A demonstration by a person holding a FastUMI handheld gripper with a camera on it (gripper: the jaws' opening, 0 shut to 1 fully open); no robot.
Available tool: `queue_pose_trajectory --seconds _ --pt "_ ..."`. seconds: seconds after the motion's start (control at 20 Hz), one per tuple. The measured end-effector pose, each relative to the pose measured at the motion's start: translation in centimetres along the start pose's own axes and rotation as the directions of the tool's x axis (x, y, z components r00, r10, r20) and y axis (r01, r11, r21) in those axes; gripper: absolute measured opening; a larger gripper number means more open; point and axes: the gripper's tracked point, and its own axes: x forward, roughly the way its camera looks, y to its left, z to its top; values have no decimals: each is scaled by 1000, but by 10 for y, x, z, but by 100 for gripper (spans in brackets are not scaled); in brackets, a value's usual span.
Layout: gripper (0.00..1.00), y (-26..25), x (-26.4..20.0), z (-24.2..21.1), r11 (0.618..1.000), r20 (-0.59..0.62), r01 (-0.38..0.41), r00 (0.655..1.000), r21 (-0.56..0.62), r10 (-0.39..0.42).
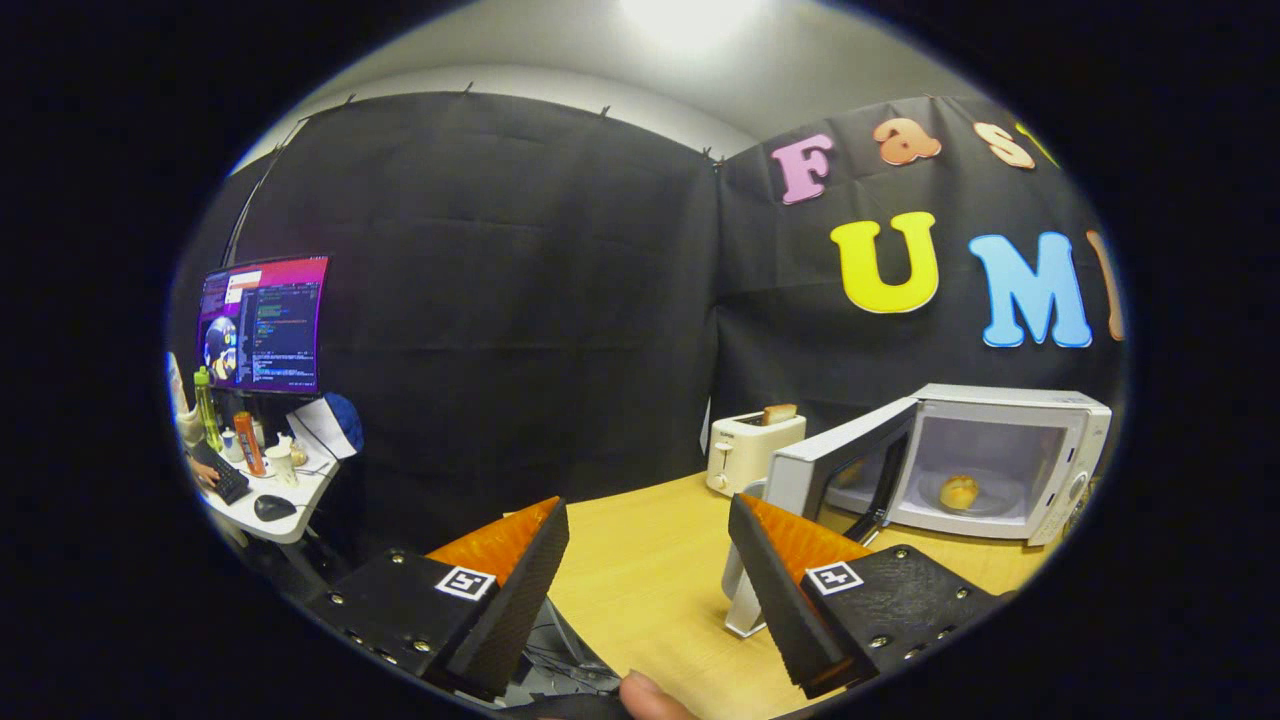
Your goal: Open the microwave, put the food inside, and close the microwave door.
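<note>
Progress: the white box-shaped microwave (pixel 1000 460) stands on the pale wooden counter (pixel 650 570), beyond the fingers and off to the right of them. Its white-framed door with a dark window (pixel 845 470) is swung open toward the fingers, so the opening step reads as done. Inside the lit cavity a small round golden bread roll (pixel 959 491) sits on the pale round turntable plate (pixel 970 497); the food looks already placed. Judged from this, what remains is closing the door.

Fingers: the gripper (pixel 648 555) has its two fingers spread wide, with bare counter between them. Nothing is held and neither finger presses on anything. The right finger sits in front of the lower corner of the open door as seen from here; whether it touches the door I cannot tell, it looks slightly apart. A fingertip of the person's hand (pixel 650 695) shows just behind the fingers at the near side.

Surroundings: a cream two-slot toaster (pixel 752 450) with a browned slice of toast (pixel 778 413) standing in it sits on the counter beyond the fingers, just left of the open door. Well off to the left of the fingers, a separate white desk (pixel 265 505) carries a lit monitor (pixel 263 323), bottles, a cup, a keyboard and a black mouse.

Next move, as a judgement: push the door's outer face to swing it toward the cavity until it latches.
</note>
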Motion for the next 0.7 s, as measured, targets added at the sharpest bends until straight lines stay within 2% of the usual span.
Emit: queue_pose_trajectory --seconds 0.1,0.2,0.35,0.4,0.45,0.5,0.55,0.6,0.65,0.7 --pt "97 8 22 -10 999 -21 -21 1000 30 21" --pt "89 2 45 -16 999 -38 -2 999 44 4" --pt "72 -24 73 -23 994 -21 91 996 -56 -92" --pt "71 -32 79 -33 989 -39 122 991 -84 -125" --pt "61 -42 82 -43 980 -53 161 984 -115 -168" --pt "33 -48 85 -49 976 -58 170 982 -140 -179" --pt "31 -52 90 -54 974 -60 173 981 -147 -183" --pt "31 -66 89 -58 963 -71 218 970 -159 -232" --pt "27 -74 87 -62 966 -80 218 970 -138 -231" --pt "14 -71 82 -66 976 -96 195 974 -98 -205"
